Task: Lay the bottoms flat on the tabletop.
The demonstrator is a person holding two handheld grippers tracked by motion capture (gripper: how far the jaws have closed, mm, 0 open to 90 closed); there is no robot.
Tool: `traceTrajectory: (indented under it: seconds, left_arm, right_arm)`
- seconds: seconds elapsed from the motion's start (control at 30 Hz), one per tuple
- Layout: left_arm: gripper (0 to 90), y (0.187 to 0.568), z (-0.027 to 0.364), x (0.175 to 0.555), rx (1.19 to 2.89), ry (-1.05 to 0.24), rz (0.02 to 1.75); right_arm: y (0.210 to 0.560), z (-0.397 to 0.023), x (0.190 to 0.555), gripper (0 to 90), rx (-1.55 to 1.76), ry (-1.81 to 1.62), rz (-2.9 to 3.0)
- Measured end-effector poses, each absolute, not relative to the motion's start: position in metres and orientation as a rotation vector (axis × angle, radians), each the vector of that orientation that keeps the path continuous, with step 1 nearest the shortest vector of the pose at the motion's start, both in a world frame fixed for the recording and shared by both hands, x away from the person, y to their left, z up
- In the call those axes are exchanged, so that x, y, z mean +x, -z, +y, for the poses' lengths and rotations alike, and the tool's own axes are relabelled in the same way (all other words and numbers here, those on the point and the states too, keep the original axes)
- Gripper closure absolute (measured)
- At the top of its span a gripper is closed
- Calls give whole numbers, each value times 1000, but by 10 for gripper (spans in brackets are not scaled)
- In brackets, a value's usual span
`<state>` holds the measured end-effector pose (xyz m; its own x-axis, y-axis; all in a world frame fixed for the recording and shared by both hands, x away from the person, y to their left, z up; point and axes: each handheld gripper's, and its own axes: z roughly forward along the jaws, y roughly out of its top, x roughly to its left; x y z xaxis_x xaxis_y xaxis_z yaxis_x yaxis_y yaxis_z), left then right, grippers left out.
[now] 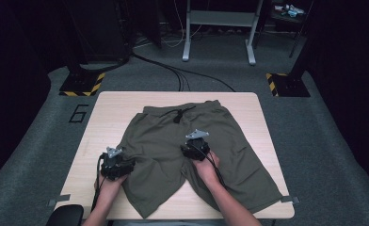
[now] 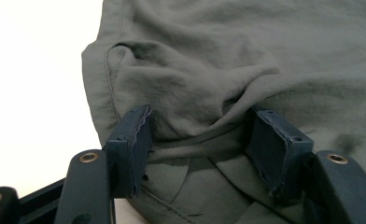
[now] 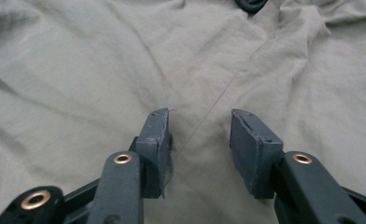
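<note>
Shorts point(image 1: 173, 141) cover table point(image 1: 102, 113); drawstring point(image 1: 178, 114) beyond.

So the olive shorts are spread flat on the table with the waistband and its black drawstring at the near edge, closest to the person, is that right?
Not quite: the olive shorts are spread on the table, but the waistband with its black drawstring lies at the far edge, away from the person. The leg openings are the part nearest the person. The high view shows this.

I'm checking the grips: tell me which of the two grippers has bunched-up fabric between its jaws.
The left gripper, at the shorts' outer side edge: a raised fold sits between its jaws. The right gripper, over the shorts' middle, has only flat cloth beneath its open jaws.
</note>
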<state>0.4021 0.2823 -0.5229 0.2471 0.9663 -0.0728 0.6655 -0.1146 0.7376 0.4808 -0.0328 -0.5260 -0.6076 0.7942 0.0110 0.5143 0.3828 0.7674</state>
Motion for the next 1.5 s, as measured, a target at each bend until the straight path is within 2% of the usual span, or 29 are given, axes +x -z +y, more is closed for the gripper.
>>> traceTrajectory:
  seconds: [0.37, 0.8, 0.93, 1.07, 1.27, 1.43, 1.5]
  left_arm:
    - [402, 521, 294, 448, 1848, -520, 1482]
    - [333, 518, 305, 402, 1808, -557, 1517]
    - [358, 516, 305, 393, 1808, -564, 1504]
    - [430, 523, 299, 391, 1816, -543, 1500]
    - [534, 526, 294, 379, 1790, -606, 1505]
    - [811, 524, 298, 373, 1773, -585, 1563]
    - [864, 522, 300, 371, 1771, -570, 1582]
  right_arm:
    - [526, -30, 517, 579, 1157, -1073, 2268]
    - [526, -28, 521, 581, 1181, -1078, 2250]
    - [526, -28, 521, 581, 1181, -1078, 2250]
    - [526, -28, 521, 581, 1180, -1077, 2250]
    - [526, -29, 521, 581, 1160, -1067, 2260]
    - [526, -29, 521, 581, 1161, -1067, 2260]
    - [526, -29, 521, 581, 1161, -1067, 2259]
